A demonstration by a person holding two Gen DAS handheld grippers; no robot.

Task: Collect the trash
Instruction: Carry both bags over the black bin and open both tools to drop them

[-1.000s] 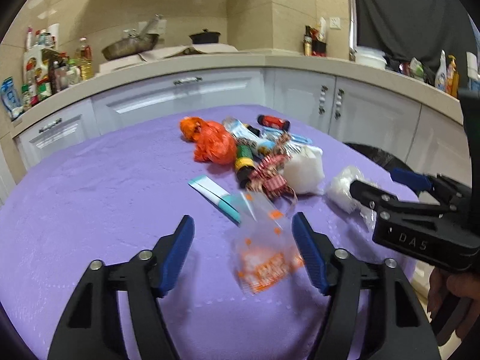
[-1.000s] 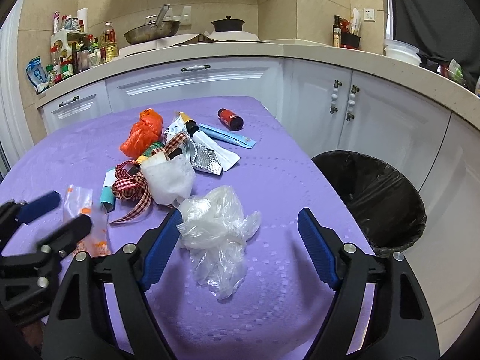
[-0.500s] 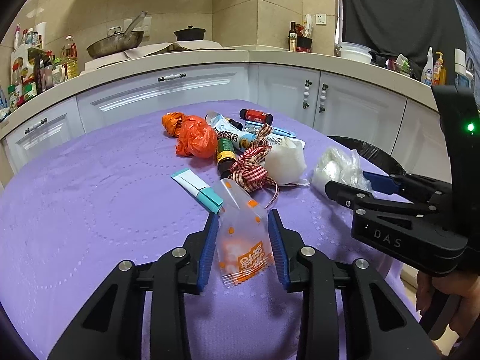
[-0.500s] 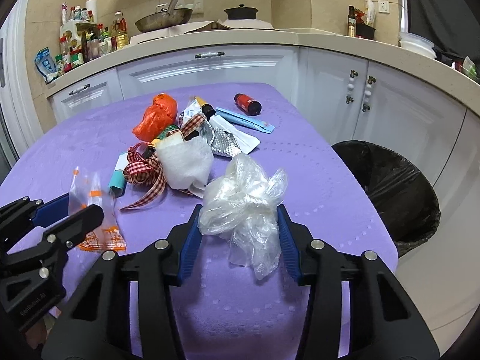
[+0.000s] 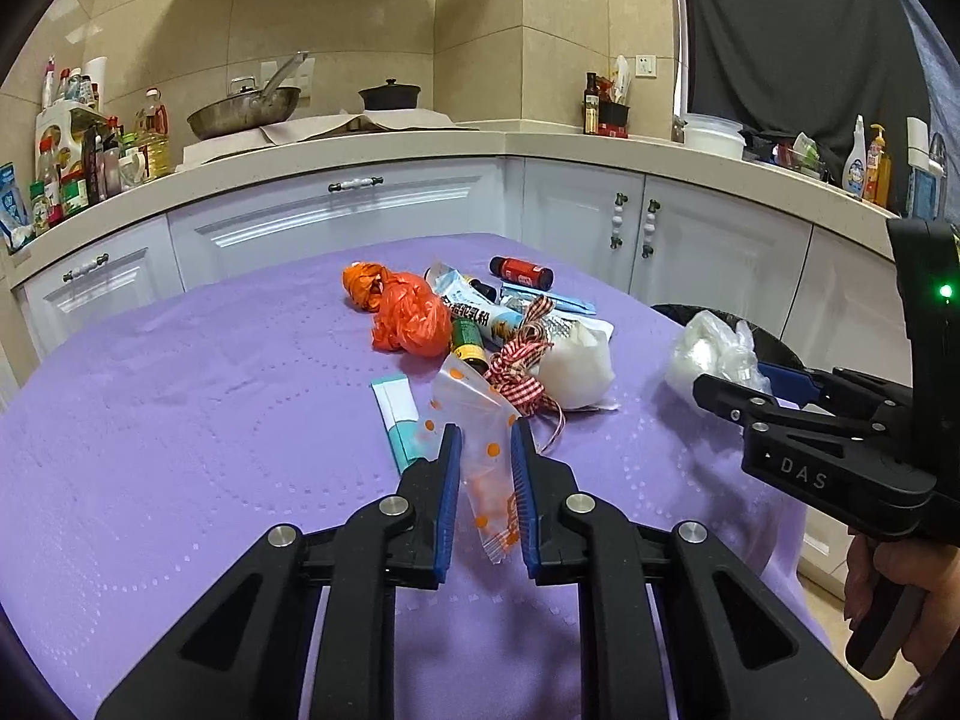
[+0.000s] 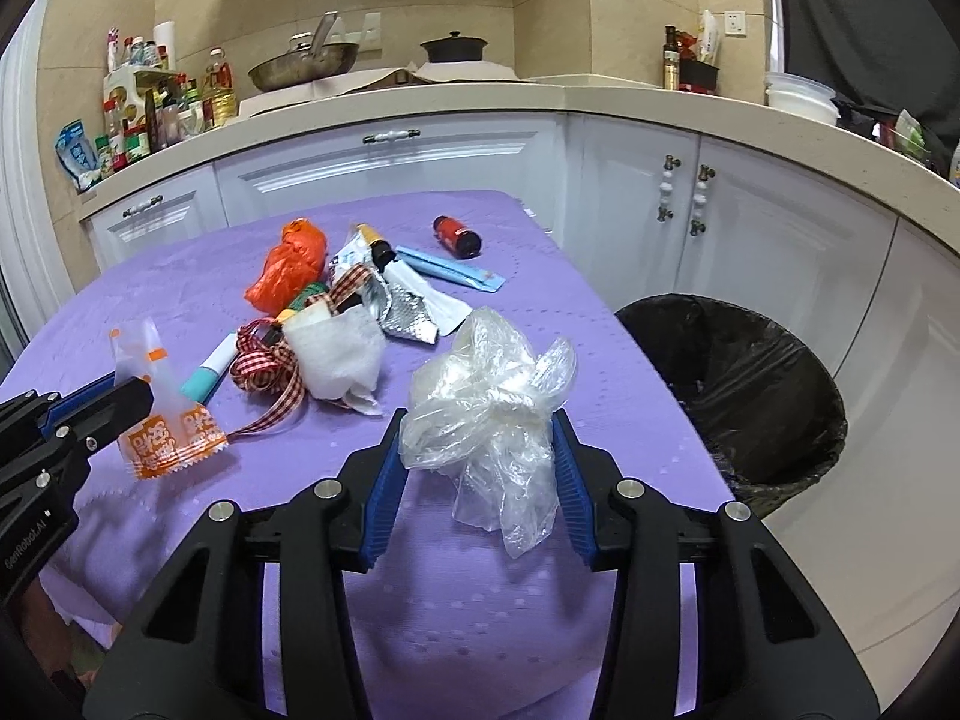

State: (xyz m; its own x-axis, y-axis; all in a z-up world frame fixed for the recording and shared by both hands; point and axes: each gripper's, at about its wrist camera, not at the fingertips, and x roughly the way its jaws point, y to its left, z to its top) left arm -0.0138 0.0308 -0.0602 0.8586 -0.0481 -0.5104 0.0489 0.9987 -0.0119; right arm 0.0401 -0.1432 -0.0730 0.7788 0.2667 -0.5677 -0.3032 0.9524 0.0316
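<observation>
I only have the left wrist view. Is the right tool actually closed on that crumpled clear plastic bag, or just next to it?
Observer: Closed on it. The right wrist view shows the right tool clamping the crumpled clear plastic bag from both sides, with the bag's tail hanging below.
Operator: Where's the bin? I barely see it.
Observer: The round bin with a black liner stands on the floor just off the right edge of the purple-covered table, and its mouth is open.
Operator: And my sachet?
Observer: The left tool grips the clear orange-printed sachet near its middle, and the orange lettered end sticks out below.
</observation>
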